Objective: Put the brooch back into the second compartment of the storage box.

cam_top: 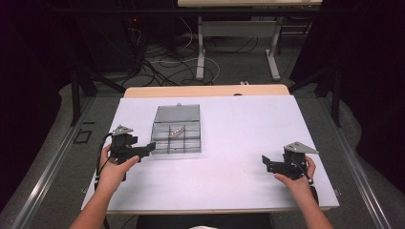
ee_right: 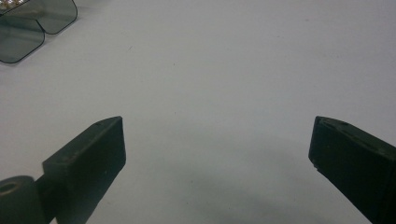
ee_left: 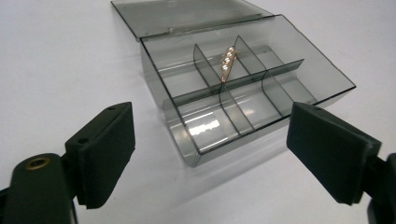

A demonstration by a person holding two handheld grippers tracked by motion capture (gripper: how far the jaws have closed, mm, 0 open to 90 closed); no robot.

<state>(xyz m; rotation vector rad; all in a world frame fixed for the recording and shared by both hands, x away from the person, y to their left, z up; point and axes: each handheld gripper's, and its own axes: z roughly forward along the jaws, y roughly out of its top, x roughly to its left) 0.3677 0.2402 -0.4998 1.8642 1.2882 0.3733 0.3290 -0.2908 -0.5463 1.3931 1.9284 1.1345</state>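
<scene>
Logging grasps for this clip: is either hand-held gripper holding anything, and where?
Nothing is held. The left gripper is open, facing the box; the right gripper is open above the table.

My two grippers are matte black. The left gripper [cam_top: 149, 147] carries a grey three-cornered plate on top and trails a black cable past my left hand [cam_top: 114, 168]. In its own view [ee_left: 210, 158] each jaw ends in a thick, flat rectangular pad with small holes on the upper face, and a brass-ringed hole sits at the base. The right gripper [cam_top: 265, 161], in my right hand [cam_top: 298, 179], has the same grey plate; its jaws [ee_right: 217, 154] look alike. My forearms are bare, no sleeves showing
</scene>
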